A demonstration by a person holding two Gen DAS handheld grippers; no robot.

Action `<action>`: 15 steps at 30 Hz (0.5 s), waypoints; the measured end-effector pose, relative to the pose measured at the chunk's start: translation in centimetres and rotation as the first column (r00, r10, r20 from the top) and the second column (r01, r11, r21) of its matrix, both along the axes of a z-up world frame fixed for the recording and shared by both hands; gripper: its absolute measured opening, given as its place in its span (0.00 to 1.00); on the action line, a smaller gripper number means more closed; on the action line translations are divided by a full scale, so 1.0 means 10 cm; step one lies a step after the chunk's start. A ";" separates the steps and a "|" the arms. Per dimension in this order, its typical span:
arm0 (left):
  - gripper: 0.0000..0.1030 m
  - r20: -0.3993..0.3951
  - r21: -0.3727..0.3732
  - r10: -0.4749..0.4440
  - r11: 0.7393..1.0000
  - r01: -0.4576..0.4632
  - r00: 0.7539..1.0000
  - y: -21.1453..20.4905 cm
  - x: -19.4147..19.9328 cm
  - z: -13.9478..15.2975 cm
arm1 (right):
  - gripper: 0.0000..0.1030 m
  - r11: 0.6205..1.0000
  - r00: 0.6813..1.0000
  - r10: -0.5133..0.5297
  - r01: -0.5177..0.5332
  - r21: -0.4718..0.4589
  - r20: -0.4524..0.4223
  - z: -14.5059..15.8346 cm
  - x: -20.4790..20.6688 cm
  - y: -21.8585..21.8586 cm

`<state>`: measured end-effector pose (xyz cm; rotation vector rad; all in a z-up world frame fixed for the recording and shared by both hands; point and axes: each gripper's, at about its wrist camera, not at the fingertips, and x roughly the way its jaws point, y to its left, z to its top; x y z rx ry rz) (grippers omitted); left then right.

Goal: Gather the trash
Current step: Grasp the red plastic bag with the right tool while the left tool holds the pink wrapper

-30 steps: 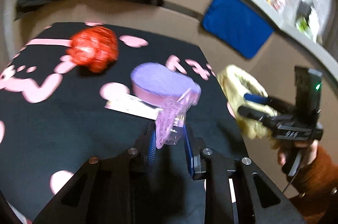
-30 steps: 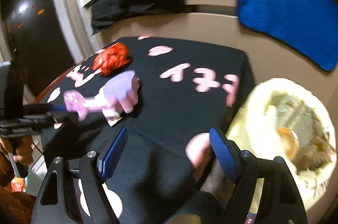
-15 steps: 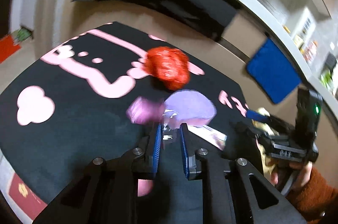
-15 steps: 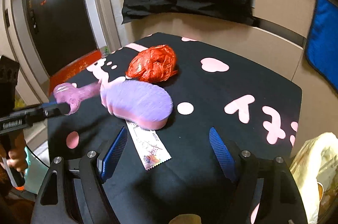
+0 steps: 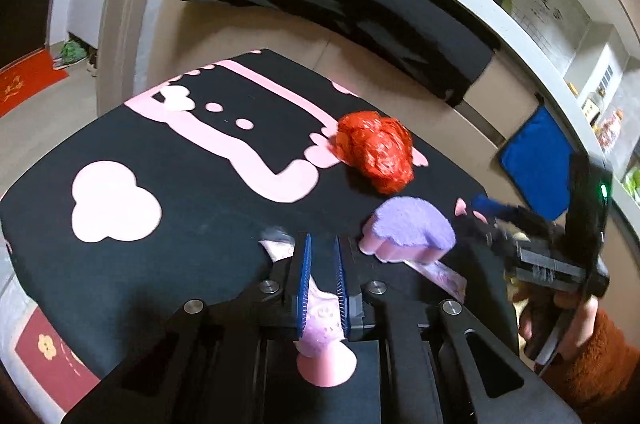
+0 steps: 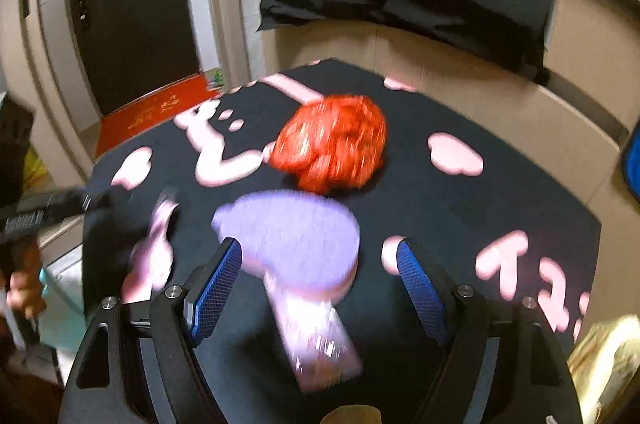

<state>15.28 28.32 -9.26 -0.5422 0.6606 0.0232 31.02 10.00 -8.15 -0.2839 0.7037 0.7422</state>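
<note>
Left wrist view: left gripper (image 5: 322,266) clamped on a pink wrapper (image 5: 320,308) over the near edge of the black tablecloth (image 5: 180,224). Right wrist view: right gripper (image 6: 320,284) spread wide, holding nothing, above a purple sponge (image 6: 296,228) lying on a paper slip (image 6: 316,340); red mesh ball (image 6: 332,144) just beyond, mid-cloth; trash bag (image 6: 608,356) off the right edge
</note>
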 end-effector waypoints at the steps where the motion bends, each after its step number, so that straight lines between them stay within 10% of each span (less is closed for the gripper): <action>1: 0.16 0.006 -0.011 0.007 1.000 -0.007 1.000 0.02 -0.01 0.00 | 0.75 1.000 1.000 -0.016 0.016 0.026 -0.006 0.05 0.09 0.07; 4: 0.34 0.018 -0.021 0.050 0.999 -0.050 0.999 0.10 -0.06 0.01 | 0.75 0.997 0.998 -0.058 0.057 0.060 0.014 0.13 0.31 0.32; 15: 0.37 -0.014 0.000 0.082 0.997 -0.082 0.997 0.15 -0.23 -0.09 | 0.73 0.994 0.992 -0.071 0.062 -0.090 -0.106 -0.22 1.04 0.89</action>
